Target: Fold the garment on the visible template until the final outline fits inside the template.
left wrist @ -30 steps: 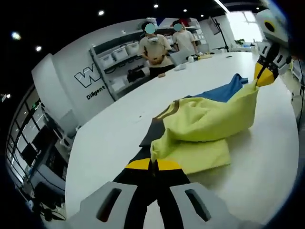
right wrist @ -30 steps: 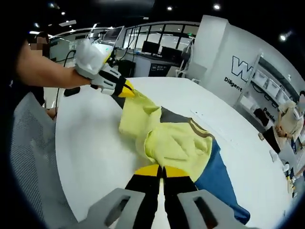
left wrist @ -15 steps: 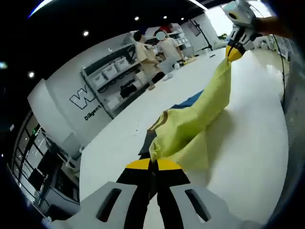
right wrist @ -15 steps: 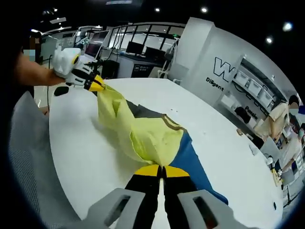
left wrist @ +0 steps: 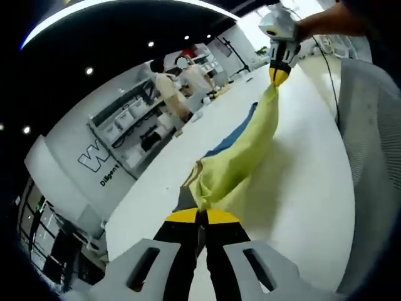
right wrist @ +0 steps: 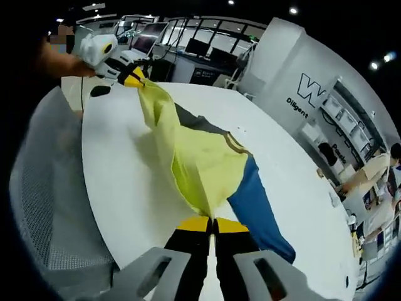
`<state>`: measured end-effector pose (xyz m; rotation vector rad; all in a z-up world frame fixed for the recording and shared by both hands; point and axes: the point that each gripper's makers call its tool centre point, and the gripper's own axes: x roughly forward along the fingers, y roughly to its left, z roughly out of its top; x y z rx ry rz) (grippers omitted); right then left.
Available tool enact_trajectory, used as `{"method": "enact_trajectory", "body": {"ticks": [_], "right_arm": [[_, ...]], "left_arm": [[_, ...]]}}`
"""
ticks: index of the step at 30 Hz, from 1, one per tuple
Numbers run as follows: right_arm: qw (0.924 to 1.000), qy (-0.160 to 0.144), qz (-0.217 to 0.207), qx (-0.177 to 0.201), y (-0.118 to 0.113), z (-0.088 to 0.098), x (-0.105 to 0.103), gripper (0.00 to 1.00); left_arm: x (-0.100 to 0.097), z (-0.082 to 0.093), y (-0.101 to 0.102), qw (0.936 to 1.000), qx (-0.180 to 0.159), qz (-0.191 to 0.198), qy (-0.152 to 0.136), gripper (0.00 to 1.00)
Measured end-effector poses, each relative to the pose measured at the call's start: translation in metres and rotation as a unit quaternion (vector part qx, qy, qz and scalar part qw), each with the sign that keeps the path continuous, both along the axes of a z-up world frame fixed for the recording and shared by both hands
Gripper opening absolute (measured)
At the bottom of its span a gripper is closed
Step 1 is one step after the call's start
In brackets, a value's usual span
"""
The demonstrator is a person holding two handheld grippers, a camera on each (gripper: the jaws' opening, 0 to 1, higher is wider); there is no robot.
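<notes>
A: What can't you make out?

B: The template. A dark grey panel (right wrist: pixel 197 120) lies on the white table (right wrist: pixel 125 188) beneath the garment (right wrist: pixel 194 160), but the cloth covers most of it, so I cannot tell its outline. In the left gripper view only a sliver of grey (left wrist: pixel 185 199) peeks out beside the fabric.

A: And the garment itself?

B: Yellow with a blue part (right wrist: pixel 254 207). It is lifted off the table and stretched between the two grippers, its blue end trailing on the tabletop towards the far side. The full shape is bunched, so sleeves and hem are hard to separate.

A: The grippers?

B: The left gripper (left wrist: pixel 202 214) has its yellow-tipped jaws pressed together on a pinch of yellow cloth (left wrist: pixel 241 160). The right gripper (right wrist: pixel 213 221) is likewise clamped on the garment's near edge. Each also appears in the other's view, far off and held by a hand: the right one (left wrist: pixel 279 74) at top right, the left one (right wrist: pixel 133 79) at top left, both pinching the fabric's ends.

A: Any writing?

B: On the far white wall (right wrist: pixel 301 88), a large "W" with the rest cut off, and a smaller line beginning "Diligent", partly blocked by shelving (left wrist: pixel 128 122). Bin labels there are too small to read.

A: Anything else cut off?

B: A grey mesh chair (right wrist: pixel 44 207) at the table's near edge, only partly in view.
</notes>
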<state>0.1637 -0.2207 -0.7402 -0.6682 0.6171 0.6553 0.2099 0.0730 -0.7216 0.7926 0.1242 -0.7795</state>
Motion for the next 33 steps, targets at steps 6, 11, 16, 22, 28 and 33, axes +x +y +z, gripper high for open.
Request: {"method": "enact_trajectory", "body": {"ticks": [6, 11, 16, 22, 28, 33], "right_arm": [[0.9985, 0.044, 0.026, -0.022, -0.002, -0.018, -0.017, 0.00], [0.9931, 0.083, 0.051, -0.066, -0.010, -0.039, -0.028, 0.00], [0.9821, 0.127, 0.087, -0.109, -0.014, -0.061, -0.043, 0.00], [0.9689, 0.184, 0.095, -0.135, -0.024, -0.084, -0.057, 0.00], [0.9549, 0.249, 0.096, -0.130, -0.027, -0.104, -0.072, 0.00], [0.9495, 0.276, 0.086, -0.121, -0.028, -0.116, -0.075, 0.00]], "left_arm": [[-0.027, -0.014, 0.000, 0.9948, 0.068, -0.075, -0.005, 0.00], [-0.045, -0.034, 0.002, 0.9825, 0.126, -0.137, 0.005, 0.00], [-0.065, -0.056, -0.003, 0.9673, 0.158, -0.194, 0.039, 0.00], [-0.085, -0.081, -0.008, 0.9485, 0.196, -0.241, 0.060, 0.00], [-0.093, -0.101, -0.005, 0.9393, 0.209, -0.257, 0.089, 0.00], [-0.096, -0.113, 0.002, 0.9353, 0.212, -0.255, 0.125, 0.00]]}}
